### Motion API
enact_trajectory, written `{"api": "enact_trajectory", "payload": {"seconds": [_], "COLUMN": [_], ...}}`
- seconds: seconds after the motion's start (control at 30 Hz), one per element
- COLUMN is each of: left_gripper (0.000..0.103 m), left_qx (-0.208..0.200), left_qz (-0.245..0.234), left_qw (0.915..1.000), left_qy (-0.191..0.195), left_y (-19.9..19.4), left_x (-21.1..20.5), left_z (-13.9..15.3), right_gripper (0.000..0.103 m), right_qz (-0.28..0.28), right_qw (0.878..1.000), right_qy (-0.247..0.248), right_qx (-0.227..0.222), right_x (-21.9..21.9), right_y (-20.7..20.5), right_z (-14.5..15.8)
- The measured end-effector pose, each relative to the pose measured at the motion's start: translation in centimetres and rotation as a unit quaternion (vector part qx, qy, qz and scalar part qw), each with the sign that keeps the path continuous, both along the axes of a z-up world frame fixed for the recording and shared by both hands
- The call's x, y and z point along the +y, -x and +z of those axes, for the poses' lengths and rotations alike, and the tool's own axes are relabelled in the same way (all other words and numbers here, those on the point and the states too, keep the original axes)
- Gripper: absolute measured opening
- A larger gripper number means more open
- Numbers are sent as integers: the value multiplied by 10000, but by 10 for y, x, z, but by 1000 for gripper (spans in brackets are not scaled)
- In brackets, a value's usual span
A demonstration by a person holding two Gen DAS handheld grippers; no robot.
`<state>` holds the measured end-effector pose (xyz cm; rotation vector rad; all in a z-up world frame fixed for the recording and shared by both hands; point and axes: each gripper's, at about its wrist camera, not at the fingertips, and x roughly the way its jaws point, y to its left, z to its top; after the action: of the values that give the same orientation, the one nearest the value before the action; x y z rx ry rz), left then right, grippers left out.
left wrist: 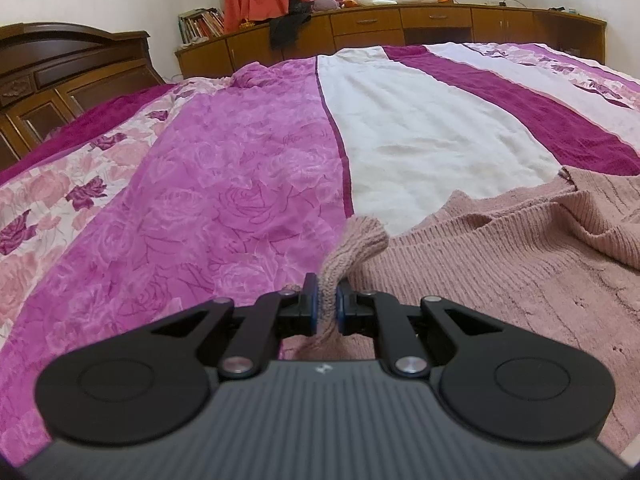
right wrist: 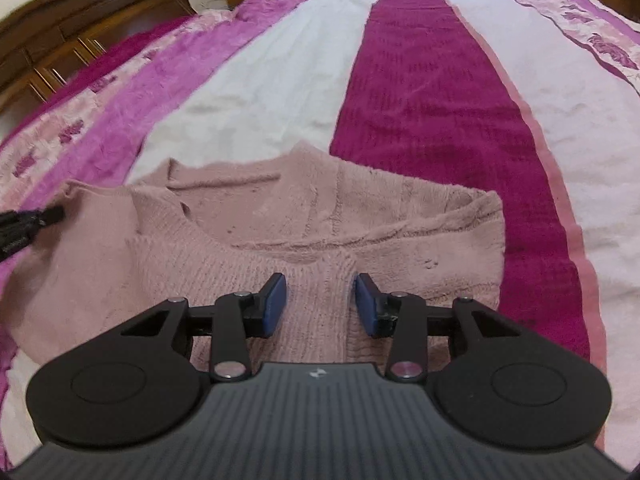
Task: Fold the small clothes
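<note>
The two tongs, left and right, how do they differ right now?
The left tongs are shut, pinching a bunched edge of the pink sweater; the right tongs stand open with nothing gripped. The left tongs sit at the sweater's edge, over the purple rose stripe of the bedspread; the right tongs hover above the sweater's middle. Both have blue pads on black fingers.

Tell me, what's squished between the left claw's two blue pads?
A bunched corner of the pink knitted sweater, pinched tight in the left claw. The left wrist view shows it.
</note>
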<state>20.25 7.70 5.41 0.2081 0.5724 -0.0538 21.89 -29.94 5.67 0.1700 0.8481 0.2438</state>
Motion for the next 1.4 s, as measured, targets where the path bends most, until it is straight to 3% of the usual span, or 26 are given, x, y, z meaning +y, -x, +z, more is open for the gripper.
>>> {"api": "enact_trajectory", "payload": {"seconds": [0.03, 0.1, 0.17, 0.3, 0.43, 0.53, 0.63, 0.8, 0.9, 1.03, 1.07, 1.13, 1.2, 1.4], "left_gripper": [11, 11, 11, 11, 11, 11, 11, 11, 13, 14, 14, 14, 14, 14], "left_qx": [-3, -13, -25, -87, -268, -262, -154, 91, 111, 172, 189, 190, 142, 105], "left_qz": [-5, -21, -36, -59, -64, -7, 77, 324, 375, 318, 311, 333, 347, 220], "left_qw": [10000, 10000, 10000, 9999, 9996, 9996, 9999, 9994, 9992, 9993, 9992, 9991, 9992, 9992], "left_qy": [2, -6, -4, -6, 9, 42, -5, -52, -70, -128, -154, -180, -121, 320], "left_y": [1, 2, 3, 5, 3, -6, -17, -27, -26, -28, -27, -25, -23, -15], "left_x": [0, 0, 0, -1, -3, -1, -1, 5, 8, 9, 10, 9, 10, 10], "left_z": [0, 1, 1, 5, 11, 11, 1, -20, -23, -16, -14, -8, 0, 24], "right_gripper": [45, 22, 9, 8, 8, 8, 8, 8, 8, 11, 15, 33, 59, 61], "right_qz": [-30, 26, 69, 21, -367, -548, -571, -551, -620, -693, -728, -862, -1039, -1169], "right_qw": [10000, 10000, 9997, 9968, 9862, 9811, 9784, 9738, 9746, 9735, 9730, 9712, 9683, 9739], "right_qy": [-24, -48, 73, 311, 945, 1218, 1527, 2015, 2052, 2084, 2093, 2098, 2087, 1640], "right_qx": [-3, -71, -221, -740, -1310, -1401, -1270, -899, -651, -645, -648, -729, -895, -1047], "right_x": [0, 0, 1, -1, -10, -19, -22, -17, -17, -15, -14, -12, -10, -4], "right_y": [0, 3, 8, 18, 9, -11, -32, -52, -57, -55, -53, -46, -34, -1], "right_z": [0, 3, 8, 29, 56, 65, 54, 10, -16, -10, -5, 6, 16, 35]}}
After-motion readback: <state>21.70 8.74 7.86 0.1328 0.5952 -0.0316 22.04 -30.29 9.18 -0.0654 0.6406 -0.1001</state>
